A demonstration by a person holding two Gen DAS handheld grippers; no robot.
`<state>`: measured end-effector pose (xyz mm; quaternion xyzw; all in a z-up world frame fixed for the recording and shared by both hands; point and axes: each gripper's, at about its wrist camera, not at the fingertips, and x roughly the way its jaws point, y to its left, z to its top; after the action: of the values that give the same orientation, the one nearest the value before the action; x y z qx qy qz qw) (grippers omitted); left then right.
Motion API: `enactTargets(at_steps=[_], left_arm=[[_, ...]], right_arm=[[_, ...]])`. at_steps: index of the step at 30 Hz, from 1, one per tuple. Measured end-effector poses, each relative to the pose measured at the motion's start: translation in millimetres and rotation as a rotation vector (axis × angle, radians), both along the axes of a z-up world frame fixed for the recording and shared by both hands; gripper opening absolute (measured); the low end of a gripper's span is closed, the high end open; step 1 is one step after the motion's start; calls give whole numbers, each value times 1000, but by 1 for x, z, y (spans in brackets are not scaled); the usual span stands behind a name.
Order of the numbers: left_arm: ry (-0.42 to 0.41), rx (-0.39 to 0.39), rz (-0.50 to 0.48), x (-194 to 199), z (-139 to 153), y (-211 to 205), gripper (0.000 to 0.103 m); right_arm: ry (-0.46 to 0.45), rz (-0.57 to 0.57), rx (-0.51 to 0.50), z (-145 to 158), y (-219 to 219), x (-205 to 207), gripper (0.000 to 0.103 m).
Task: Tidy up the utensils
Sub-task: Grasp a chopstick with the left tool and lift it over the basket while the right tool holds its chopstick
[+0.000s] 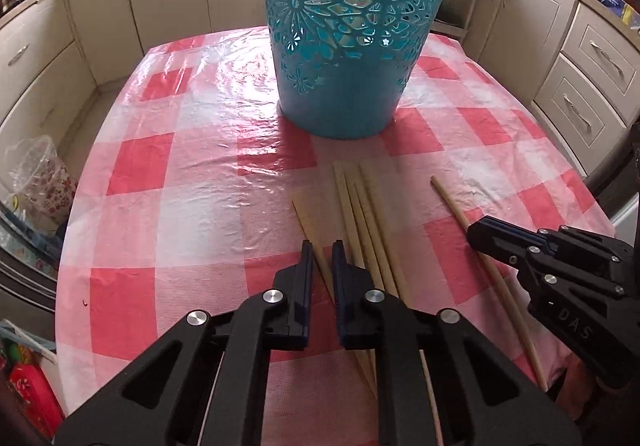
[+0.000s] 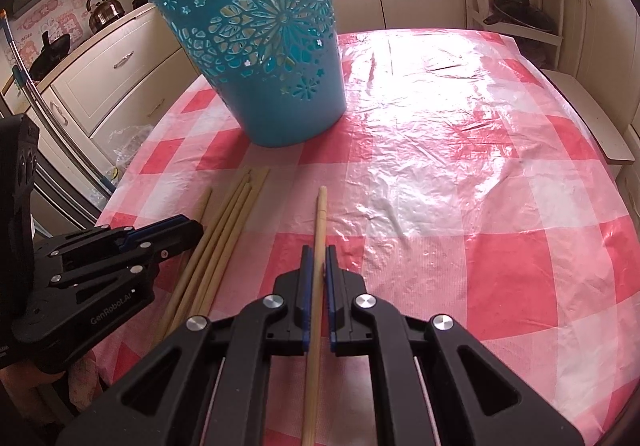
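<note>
A teal cut-out basket point(image 1: 344, 33) stands upright on the red-and-white checked table point(image 1: 168, 173); it also shows in the right wrist view point(image 2: 272, 57). Several wooden chopsticks point(image 1: 368, 221) lie bundled in front of it, also seen in the right wrist view point(image 2: 224, 242). My left gripper point(image 1: 322, 252) is narrowly open, its jaws on either side of the leftmost chopstick point(image 1: 310, 230), not clamped. My right gripper point(image 2: 319, 260) is shut on a single chopstick point(image 2: 319, 230) lying apart to the right; that chopstick shows in the left wrist view point(image 1: 454, 201) under the right gripper point(image 1: 480, 236).
Cream kitchen cabinets point(image 1: 592, 61) surround the table. A plastic bag point(image 1: 40, 173) sits on the floor at the left. A kettle point(image 2: 105, 10) stands on the counter. A shelf rack point(image 2: 516, 1) stands behind the table. The tablecloth point(image 2: 460, 149) is glossy plastic.
</note>
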<state>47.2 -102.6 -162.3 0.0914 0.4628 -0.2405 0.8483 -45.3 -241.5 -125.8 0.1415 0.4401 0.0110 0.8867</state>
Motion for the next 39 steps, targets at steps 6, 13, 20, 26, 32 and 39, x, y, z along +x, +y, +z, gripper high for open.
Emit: enactTargets(at_steps=[6, 13, 20, 26, 32, 39], left_arm=[[17, 44, -52, 1, 2, -13, 6], [20, 31, -56, 1, 2, -5, 5], [34, -1, -72, 3, 11, -1, 5], [59, 59, -52, 6, 1, 1, 6], [0, 133, -75, -3, 1, -6, 5], [19, -71, -47, 0, 34, 23, 4]], right_arm=[[1, 9, 2, 0, 0, 0, 9], [2, 9, 7, 0, 0, 0, 9], [-1, 15, 4, 0, 1, 1, 12], [-3, 24, 5, 0, 4, 1, 18], [7, 37, -24, 1, 9, 2, 19], [17, 43, -90, 1, 13, 2, 10]])
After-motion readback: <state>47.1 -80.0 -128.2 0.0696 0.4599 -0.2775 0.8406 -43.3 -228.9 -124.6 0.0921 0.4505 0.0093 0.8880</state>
